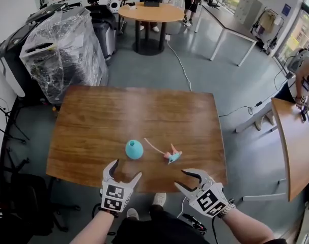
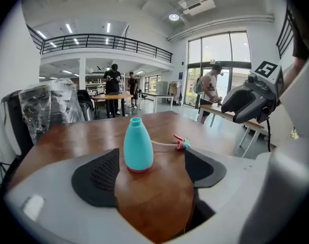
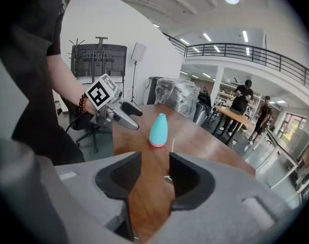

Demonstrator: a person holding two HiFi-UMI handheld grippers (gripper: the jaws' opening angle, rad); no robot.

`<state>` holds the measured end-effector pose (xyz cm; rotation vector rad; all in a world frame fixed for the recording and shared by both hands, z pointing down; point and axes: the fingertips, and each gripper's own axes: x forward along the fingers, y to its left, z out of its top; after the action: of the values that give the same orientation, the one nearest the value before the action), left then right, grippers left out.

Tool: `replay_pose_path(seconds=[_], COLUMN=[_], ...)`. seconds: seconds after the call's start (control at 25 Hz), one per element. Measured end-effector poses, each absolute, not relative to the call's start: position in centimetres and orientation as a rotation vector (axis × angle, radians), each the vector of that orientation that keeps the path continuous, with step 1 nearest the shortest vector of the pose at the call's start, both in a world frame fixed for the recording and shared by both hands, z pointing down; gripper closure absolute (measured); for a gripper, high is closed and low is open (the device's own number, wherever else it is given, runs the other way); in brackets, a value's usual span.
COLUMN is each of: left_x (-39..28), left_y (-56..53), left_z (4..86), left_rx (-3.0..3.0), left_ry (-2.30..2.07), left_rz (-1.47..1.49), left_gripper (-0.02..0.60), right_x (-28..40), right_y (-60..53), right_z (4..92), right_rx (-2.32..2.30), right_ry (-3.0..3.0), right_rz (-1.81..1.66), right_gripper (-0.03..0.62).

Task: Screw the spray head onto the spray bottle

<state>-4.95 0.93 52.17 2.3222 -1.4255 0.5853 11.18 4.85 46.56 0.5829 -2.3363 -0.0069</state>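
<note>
At the table (image 1: 118, 111), your left gripper (image 1: 128, 169) gapes wide and your right gripper (image 1: 180, 179) stands half open, both empty. Clamp the bottle (image 1: 134, 149) low first; the spray head (image 1: 172, 155) follows.

Left gripper (image 1: 126, 169), right gripper (image 1: 183, 179) — grey-white, black pads (image 2: 101, 174), marker cubes (image 1: 113, 195); bracelet (image 3: 83, 104), seemingly beaded

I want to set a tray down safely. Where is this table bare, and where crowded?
Bare: the far half of the table beyond the bottle and spray head, plus the ends left of the bottle and right of the spray head. Crowded: the near middle, where those two sit with the left gripper and right gripper open at the edge.
</note>
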Motion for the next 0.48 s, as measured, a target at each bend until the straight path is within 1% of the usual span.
replay_pose_path(seconds=[0.04,0.24,0.48], left_x=[-4.9,-5.2,-5.1], left_y=[0.3,-2.0,-4.5], left_z=[52.8,55.3,58.3], left_rx=[2.312,2.215,2.197], left_ry=[-1.443,-1.517,-1.479], left_rz=[0.599,0.672,0.699], left_gripper=[0.152,0.114,0.1], right_x=[11.4,12.7,12.6], right_y=[4.4,2.7,1.2], right_z=[47.1,49.2,51.2], right_rx=[0.558,0.461,0.429], right_ry=[-2.335,-2.33,-2.302], right_rz=[-0.01,-0.004,0.006], right_gripper=[0.439,0.439,0.439])
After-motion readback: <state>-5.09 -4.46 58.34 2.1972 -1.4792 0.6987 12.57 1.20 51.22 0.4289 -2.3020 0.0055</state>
